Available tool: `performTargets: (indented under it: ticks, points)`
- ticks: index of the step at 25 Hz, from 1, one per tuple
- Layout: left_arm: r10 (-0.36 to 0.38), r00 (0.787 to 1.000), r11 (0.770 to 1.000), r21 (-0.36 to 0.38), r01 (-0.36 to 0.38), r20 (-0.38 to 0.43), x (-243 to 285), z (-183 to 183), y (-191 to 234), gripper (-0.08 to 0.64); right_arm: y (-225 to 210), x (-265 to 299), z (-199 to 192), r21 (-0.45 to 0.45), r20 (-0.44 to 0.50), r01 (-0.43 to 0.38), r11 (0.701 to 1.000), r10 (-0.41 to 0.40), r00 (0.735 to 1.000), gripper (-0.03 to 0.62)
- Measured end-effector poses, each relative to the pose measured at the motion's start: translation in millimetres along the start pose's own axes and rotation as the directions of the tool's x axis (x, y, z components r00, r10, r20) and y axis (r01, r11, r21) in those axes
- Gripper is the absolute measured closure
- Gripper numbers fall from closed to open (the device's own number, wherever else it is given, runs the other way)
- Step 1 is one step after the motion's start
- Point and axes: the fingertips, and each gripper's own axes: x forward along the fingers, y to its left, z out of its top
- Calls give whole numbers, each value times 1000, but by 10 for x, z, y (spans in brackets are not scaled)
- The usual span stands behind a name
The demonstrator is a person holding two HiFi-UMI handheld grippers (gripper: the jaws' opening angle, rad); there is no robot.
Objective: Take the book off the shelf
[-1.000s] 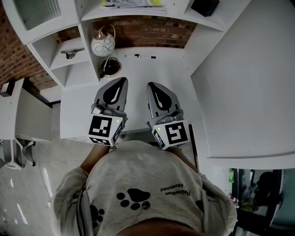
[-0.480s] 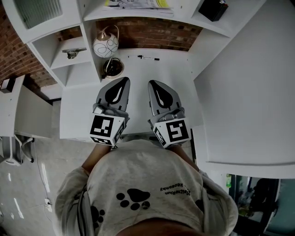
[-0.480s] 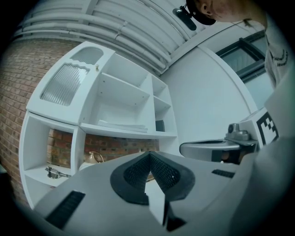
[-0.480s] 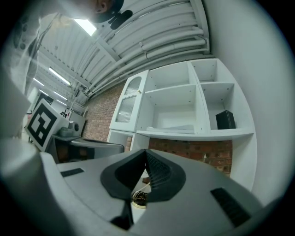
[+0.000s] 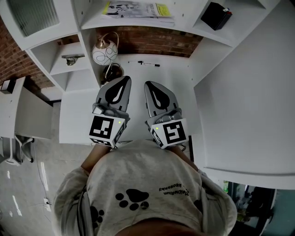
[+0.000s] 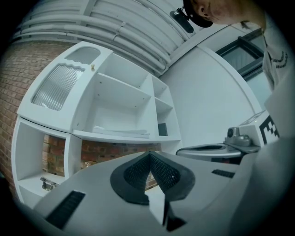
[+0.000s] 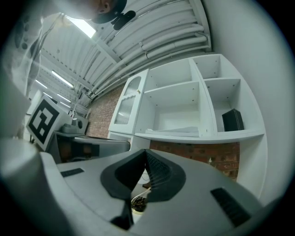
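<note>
The book [image 5: 138, 9], flat and pale with a yellow patch on its cover, lies on the upper shelf of the white shelf unit, at the top of the head view. It shows as a thin white stack [image 6: 120, 132] in the left gripper view and again as a book [image 7: 177, 131] in the right gripper view. My left gripper [image 5: 124, 79] and right gripper [image 5: 148, 84] are held side by side over the white desk [image 5: 179, 87], well short of and below the book. Both are shut and hold nothing: the left gripper [image 6: 150, 159] and the right gripper [image 7: 146, 159] each have pads closed together.
A black box [image 5: 215, 16] sits in the compartment to the right of the book. Under the shelf stand a round patterned vase [image 5: 103, 51] and a small bowl [image 5: 110, 71]. A pen [image 5: 148, 63] lies at the back of the desk. A metal object [image 5: 71, 57] rests on a left side shelf.
Both grippers have moved a little forward toward the shelf unit. The head view has shifted, so more of the upper shelf with the book now shows.
</note>
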Motion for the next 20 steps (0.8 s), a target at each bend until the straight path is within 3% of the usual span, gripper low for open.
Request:
performTargets:
  ticks: [20]
  points:
    - [13, 998, 996, 91, -18, 60, 386, 231, 133, 551, -310, 258, 158, -75, 62, -27, 997, 31, 998, 575]
